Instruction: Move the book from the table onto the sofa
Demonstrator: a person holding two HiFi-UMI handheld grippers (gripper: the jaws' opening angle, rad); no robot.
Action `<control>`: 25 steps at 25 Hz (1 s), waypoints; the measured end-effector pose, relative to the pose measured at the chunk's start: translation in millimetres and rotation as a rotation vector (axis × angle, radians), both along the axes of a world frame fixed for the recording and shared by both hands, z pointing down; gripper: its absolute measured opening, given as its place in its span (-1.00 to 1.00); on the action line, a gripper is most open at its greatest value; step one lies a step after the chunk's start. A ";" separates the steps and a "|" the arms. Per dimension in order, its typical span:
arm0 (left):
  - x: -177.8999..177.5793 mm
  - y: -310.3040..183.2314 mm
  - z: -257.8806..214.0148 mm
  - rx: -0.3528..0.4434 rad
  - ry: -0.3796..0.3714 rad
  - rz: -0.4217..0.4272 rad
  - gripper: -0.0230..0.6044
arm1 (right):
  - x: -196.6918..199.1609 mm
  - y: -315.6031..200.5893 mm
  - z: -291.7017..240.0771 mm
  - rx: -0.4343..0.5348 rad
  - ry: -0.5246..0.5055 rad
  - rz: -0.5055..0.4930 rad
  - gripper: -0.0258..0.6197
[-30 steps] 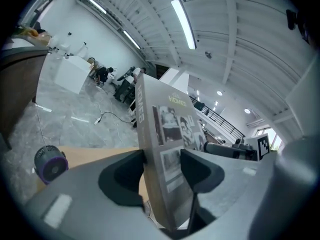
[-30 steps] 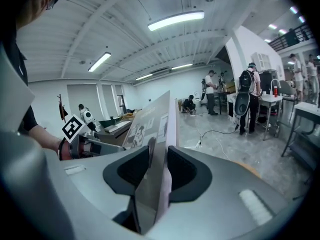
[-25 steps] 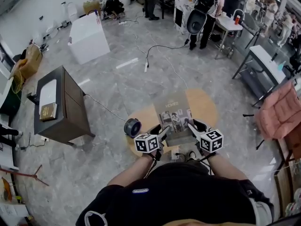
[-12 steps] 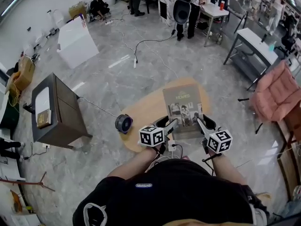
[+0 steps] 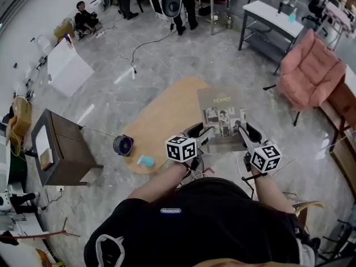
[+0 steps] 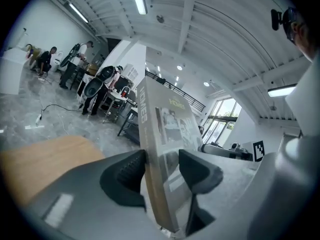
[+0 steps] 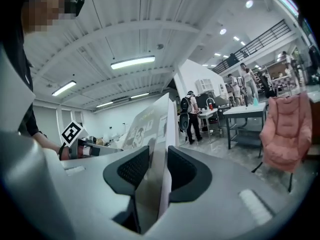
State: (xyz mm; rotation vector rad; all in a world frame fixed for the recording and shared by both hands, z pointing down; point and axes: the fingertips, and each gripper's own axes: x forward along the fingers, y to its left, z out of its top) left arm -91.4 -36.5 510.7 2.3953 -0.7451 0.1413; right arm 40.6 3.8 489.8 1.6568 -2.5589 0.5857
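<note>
A grey book [image 5: 222, 115] with photos on its cover is held in the air over the right end of the oval wooden table [image 5: 161, 121]. My left gripper [image 5: 203, 138] is shut on its near left corner, and my right gripper [image 5: 242, 136] is shut on its near right corner. In the left gripper view the book [image 6: 162, 149] stands pinched between both pads. In the right gripper view the book [image 7: 150, 129] sits edge-on between the jaws. A pink sofa chair [image 5: 310, 71] stands to the right, also seen as the pink chair [image 7: 285, 129] in the right gripper view.
A small blue item [image 5: 146, 161] lies on the table's near end, and a round dark fan [image 5: 123, 145] stands on the floor beside it. A dark cabinet [image 5: 58, 149] is at the left. White desks [image 5: 278, 21] and several people stand at the back. Cables run across the floor.
The view has swung to the right, bringing the pink chair closer. The book, held by both grippers, has moved right across the table toward it.
</note>
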 end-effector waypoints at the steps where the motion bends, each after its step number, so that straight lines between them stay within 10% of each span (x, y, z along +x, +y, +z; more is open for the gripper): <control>1: 13.8 -1.2 -0.1 0.006 0.000 0.014 -0.24 | 14.0 0.7 1.4 0.005 -0.005 0.015 -0.52; 13: 229.0 53.4 0.8 0.005 0.019 0.254 -0.26 | 214.7 86.8 0.0 0.028 -0.020 0.263 -0.52; 25: 319.9 77.8 -4.6 0.032 0.004 0.430 -0.31 | 291.1 137.1 13.1 0.023 -0.103 0.450 -0.52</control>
